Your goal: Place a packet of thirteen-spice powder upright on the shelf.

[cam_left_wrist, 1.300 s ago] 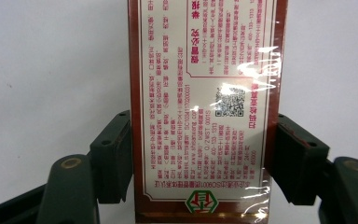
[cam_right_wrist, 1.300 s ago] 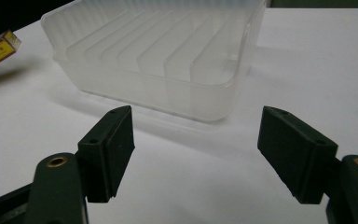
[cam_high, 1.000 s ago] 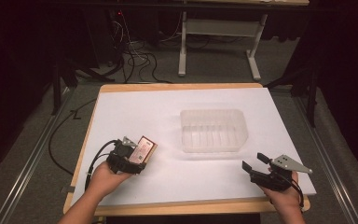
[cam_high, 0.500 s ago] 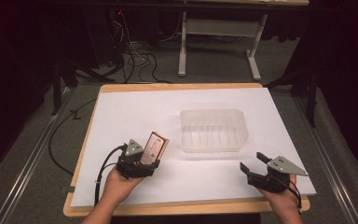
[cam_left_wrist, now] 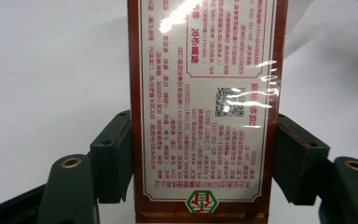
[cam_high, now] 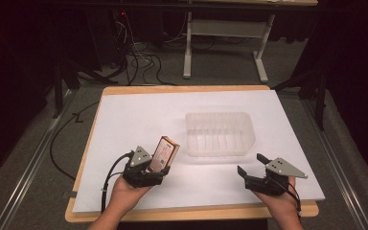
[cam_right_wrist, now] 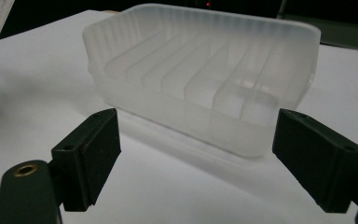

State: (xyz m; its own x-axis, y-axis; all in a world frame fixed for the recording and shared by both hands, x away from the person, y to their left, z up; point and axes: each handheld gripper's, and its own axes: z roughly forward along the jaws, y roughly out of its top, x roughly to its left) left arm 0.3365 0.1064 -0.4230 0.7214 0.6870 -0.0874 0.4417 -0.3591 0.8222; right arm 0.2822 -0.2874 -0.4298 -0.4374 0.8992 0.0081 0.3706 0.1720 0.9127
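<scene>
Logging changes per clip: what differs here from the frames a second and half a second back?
The left gripper, shut on the red printed box, carried it right, toward the clear plastic tray. The right gripper has just been opening its jaws, with nothing between them. The tray kept its place on the white sheet.

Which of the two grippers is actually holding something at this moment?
The left gripper: its jaws clamp a red-edged printed box off the table. The right gripper stands open with nothing between its jaws, facing the clear plastic tray.

Glossy film-wrapped box (cam_left_wrist: 205, 107); frosted translucent plastic tray (cam_right_wrist: 205, 79); matt white table cover (cam_high: 139, 120).
</scene>
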